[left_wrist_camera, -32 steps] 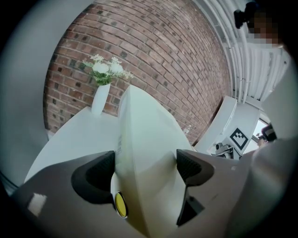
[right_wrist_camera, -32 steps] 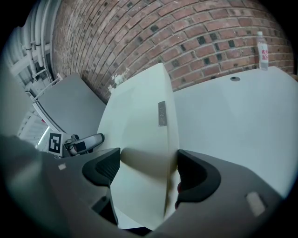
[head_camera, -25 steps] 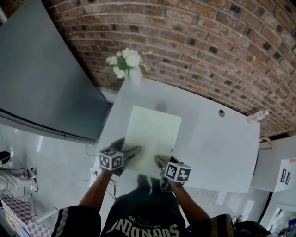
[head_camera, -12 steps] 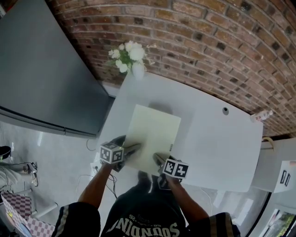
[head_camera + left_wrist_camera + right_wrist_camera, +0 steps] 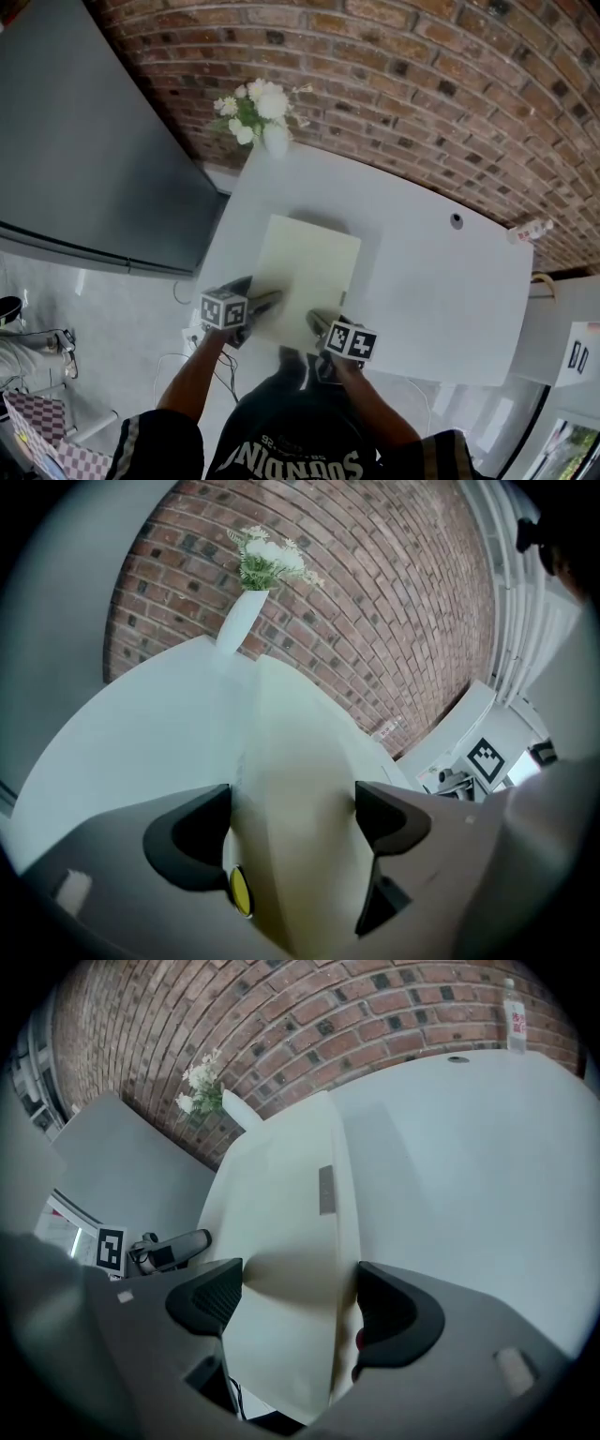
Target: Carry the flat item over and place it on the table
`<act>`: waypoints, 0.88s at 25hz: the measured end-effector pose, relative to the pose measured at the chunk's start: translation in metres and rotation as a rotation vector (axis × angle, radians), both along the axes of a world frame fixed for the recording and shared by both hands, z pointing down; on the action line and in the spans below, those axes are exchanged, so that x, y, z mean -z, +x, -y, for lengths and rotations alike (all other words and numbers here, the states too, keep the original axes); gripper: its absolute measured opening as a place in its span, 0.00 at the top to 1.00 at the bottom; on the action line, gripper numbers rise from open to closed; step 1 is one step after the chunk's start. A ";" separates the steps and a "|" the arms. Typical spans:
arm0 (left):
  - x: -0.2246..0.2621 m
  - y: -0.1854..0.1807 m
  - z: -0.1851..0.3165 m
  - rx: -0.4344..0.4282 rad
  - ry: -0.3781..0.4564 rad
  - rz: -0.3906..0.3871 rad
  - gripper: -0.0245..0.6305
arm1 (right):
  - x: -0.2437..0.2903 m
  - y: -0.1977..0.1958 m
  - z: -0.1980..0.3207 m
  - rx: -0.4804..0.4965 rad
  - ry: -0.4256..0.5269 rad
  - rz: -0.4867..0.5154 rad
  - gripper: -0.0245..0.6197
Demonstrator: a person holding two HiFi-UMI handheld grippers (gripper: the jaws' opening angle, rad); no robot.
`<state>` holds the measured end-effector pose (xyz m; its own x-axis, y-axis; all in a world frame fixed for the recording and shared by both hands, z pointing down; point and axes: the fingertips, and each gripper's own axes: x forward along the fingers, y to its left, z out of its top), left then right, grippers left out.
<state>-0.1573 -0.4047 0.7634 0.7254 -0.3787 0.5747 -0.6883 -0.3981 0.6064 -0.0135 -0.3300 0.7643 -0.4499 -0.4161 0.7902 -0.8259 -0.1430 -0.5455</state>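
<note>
L gripper (image 5: 270,301), R gripper (image 5: 317,323) pinch sheet (image 5: 306,264) (vase (image 5: 275,141): flowers (image 5: 253,101)).

Grey-bodied grippers with black jaw pads each carry a white cube printed with black square markers: the left gripper (image 5: 270,300) at 7 o'clock in the head view, the right gripper (image 5: 315,320) at 6 (a yellow dot sits beside the left one's pads). The person wears a black shirt (image 5: 291,436) with pale lettering and a striped sleeve (image 5: 128,442).
</note>
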 end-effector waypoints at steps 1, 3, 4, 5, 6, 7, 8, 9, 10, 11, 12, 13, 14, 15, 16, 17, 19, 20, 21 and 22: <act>-0.001 0.000 0.000 -0.001 -0.002 0.000 0.31 | -0.001 0.000 0.000 -0.001 -0.002 -0.001 0.37; -0.003 0.000 0.000 -0.004 -0.007 0.001 0.32 | -0.003 -0.001 0.000 -0.004 -0.009 -0.001 0.37; -0.004 0.000 0.000 -0.005 -0.010 0.002 0.31 | -0.004 -0.001 -0.001 -0.006 -0.013 0.000 0.37; -0.005 0.000 0.000 -0.005 -0.013 0.004 0.31 | -0.004 -0.001 -0.001 -0.008 -0.016 0.001 0.37; -0.006 -0.001 0.000 -0.005 -0.015 0.005 0.32 | -0.005 -0.002 -0.001 -0.008 -0.018 0.001 0.37; -0.007 -0.001 0.000 -0.005 -0.017 0.006 0.32 | -0.006 -0.001 -0.002 -0.009 -0.020 0.002 0.37; -0.008 0.000 -0.001 -0.005 -0.019 0.007 0.32 | -0.007 -0.001 -0.002 -0.008 -0.022 0.003 0.37; -0.008 0.000 -0.001 -0.006 -0.020 0.008 0.32 | -0.007 -0.001 -0.002 -0.008 -0.023 0.005 0.37; -0.009 0.000 -0.001 -0.007 -0.021 0.010 0.32 | -0.008 -0.001 -0.003 -0.009 -0.026 0.006 0.37; -0.010 0.000 -0.001 -0.007 -0.022 0.012 0.32 | -0.009 -0.001 -0.003 -0.010 -0.029 0.007 0.37; -0.011 0.000 -0.002 -0.008 -0.023 0.015 0.31 | -0.010 -0.001 -0.004 -0.010 -0.032 0.008 0.37; -0.012 0.000 -0.002 -0.009 -0.025 0.017 0.32 | -0.012 0.000 -0.005 -0.011 -0.034 0.007 0.37; -0.013 0.001 -0.003 -0.008 -0.028 0.019 0.31 | -0.013 0.000 -0.005 -0.011 -0.037 0.006 0.37; -0.014 0.001 -0.003 -0.007 -0.032 0.022 0.32 | -0.013 0.001 -0.005 -0.011 -0.039 0.004 0.37; -0.015 0.001 -0.003 -0.004 -0.039 0.023 0.32 | -0.013 0.001 -0.004 -0.012 -0.040 0.003 0.37; -0.016 0.000 -0.003 -0.002 -0.045 0.023 0.32 | -0.013 0.001 -0.004 -0.012 -0.040 0.003 0.37; -0.016 0.000 -0.002 0.001 -0.050 0.023 0.32 | -0.014 0.001 -0.002 -0.009 -0.046 0.003 0.37; -0.016 0.000 -0.002 0.002 -0.050 0.024 0.32 | -0.014 0.001 -0.002 -0.007 -0.052 0.004 0.37; -0.017 0.000 -0.001 0.002 -0.050 0.027 0.32 | -0.015 0.001 -0.001 -0.005 -0.058 0.006 0.37; -0.017 0.000 0.000 0.003 -0.051 0.031 0.32 | -0.016 0.001 -0.001 -0.003 -0.063 0.008 0.37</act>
